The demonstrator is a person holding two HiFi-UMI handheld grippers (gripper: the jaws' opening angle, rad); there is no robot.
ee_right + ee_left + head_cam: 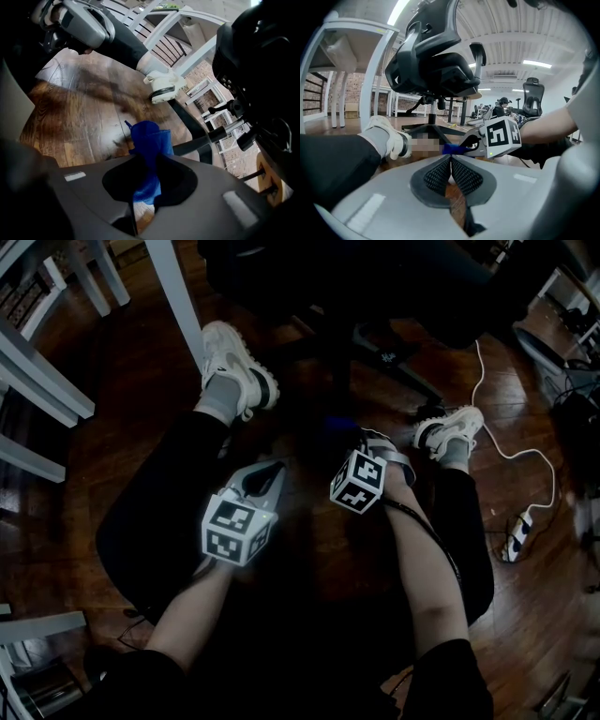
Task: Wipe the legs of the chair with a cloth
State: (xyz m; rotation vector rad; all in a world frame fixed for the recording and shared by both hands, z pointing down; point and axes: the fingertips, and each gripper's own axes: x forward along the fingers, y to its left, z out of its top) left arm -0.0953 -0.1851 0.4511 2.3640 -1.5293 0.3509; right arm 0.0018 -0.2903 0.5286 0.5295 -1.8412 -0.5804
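Right gripper [149,161] clamped on blue cloth [149,138] near chair leg [190,123]; best pressed flat, stroked lengthwise (left gripper [451,164] closed, empty).

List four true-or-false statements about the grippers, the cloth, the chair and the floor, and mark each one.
The right gripper is shut on a blue cloth. True.
The left gripper grips a cloth as well. False: its jaws are together with nothing between them.
The chair is white. False: it is a black office chair.
The floor is dark wood. True.
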